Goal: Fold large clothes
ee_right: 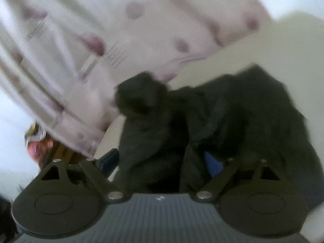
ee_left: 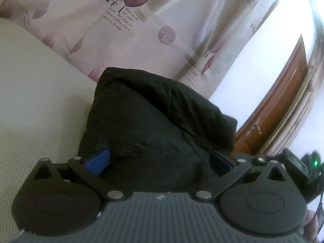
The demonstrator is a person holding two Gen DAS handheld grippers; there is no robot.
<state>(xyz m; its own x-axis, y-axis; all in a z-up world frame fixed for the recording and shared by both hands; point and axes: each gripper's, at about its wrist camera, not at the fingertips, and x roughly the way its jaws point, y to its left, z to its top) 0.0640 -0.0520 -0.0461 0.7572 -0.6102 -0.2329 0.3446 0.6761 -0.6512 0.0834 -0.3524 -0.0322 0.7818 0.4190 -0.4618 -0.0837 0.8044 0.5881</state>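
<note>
On the pale bed [ee_left: 36, 101], close against the leaf-print curtain [ee_left: 141, 32], lies the black jacket [ee_left: 154, 117], bunched and puffy with one thick fold already raised. The left claw [ee_left: 160, 162] has its blue pads [ee_left: 99, 162] spread wide, with the jacket's bulk filling the gap between them; the cloth reaches in but the pads do not look pressed onto it, so I judge no firm hold. In the right wrist view, which is blurred, the right claw [ee_right: 162, 162] also stands wide open, jacket [ee_right: 232, 117] cloth lying between its fingers and partly over the right-hand pad [ee_right: 212, 164]; whether anything is pinched I cannot tell.

To do this fold well, each claw likely wants one clear edge, not a heap: slide a pad under a single hem or seam, close fully, then lift both sides level. Padded cloth will spring back, so lay it down slowly and press flat. A door [ee_left: 283, 101] stands beyond, well apart
</note>
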